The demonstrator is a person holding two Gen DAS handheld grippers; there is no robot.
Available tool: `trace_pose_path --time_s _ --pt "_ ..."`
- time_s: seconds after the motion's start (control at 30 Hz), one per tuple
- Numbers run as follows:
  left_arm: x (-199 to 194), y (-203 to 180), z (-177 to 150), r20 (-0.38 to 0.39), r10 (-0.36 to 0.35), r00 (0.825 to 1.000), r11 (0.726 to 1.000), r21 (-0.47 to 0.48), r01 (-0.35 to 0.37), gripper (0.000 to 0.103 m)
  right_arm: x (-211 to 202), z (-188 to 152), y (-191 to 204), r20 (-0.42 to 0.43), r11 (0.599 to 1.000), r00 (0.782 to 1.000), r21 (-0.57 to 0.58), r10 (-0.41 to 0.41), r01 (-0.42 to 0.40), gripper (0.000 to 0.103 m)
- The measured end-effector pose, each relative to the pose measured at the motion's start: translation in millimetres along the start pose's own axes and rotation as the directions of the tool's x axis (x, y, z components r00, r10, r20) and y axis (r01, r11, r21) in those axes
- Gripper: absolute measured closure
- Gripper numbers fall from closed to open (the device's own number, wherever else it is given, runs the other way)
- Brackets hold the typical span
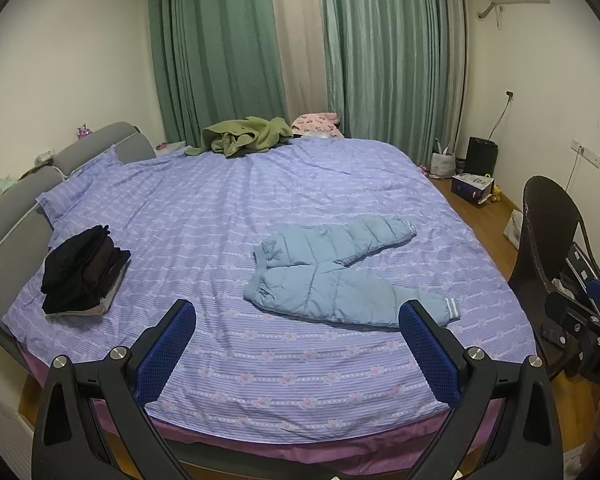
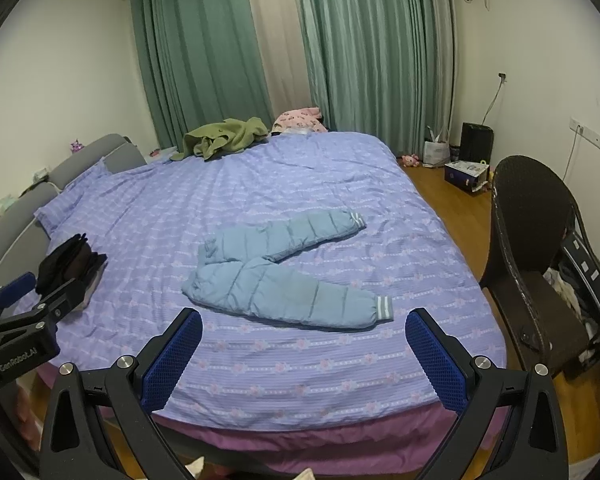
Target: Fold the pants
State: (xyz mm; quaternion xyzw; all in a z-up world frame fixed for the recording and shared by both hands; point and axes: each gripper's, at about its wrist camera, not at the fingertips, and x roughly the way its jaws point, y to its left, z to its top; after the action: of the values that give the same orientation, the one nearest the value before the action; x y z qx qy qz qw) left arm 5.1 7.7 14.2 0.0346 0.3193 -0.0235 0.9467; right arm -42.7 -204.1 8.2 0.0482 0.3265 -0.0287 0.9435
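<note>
- Pale blue quilted pants [image 1: 336, 276] lay unfolded on the purple striped bedspread [image 1: 204, 208], near the middle of the bed and toward its near edge; the waist pointed left, and the two legs spread apart to the right in a V, each ending in a striped cuff.
- My left gripper [image 1: 298, 354] hovered over the near edge of the bed with its blue-padded fingers [image 1: 166, 354] spread wide, grasping nothing and well short of the pants.
- My right gripper [image 2: 304, 358] sat likewise released, its jaws parted and bare, with the nearer pant leg [image 2: 300, 300] just beyond its fingertips.
- A stack of dark folded clothes [image 1: 82, 274] rested at the left side of the bedspread, beside the grey headboard [image 1: 96, 142].
- An olive-green garment [image 1: 242, 136] lay crumpled at the far edge of the bed, in front of the green curtains [image 1: 216, 52].
- A dark wicker chair [image 2: 536, 264] stood on the wooden floor to the right of the bed.
</note>
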Motion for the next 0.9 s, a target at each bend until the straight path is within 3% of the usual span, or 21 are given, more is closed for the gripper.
trace_pose_path --time_s 0.9 --pt "-2.8 6.6 4.5 0.012 0.008 1.0 1.0 -0.004 -0.008 0.0 -2.3 -0.2 5.3 0.002 1.0 1.0 -0.002 -0.002 0.002 0.0"
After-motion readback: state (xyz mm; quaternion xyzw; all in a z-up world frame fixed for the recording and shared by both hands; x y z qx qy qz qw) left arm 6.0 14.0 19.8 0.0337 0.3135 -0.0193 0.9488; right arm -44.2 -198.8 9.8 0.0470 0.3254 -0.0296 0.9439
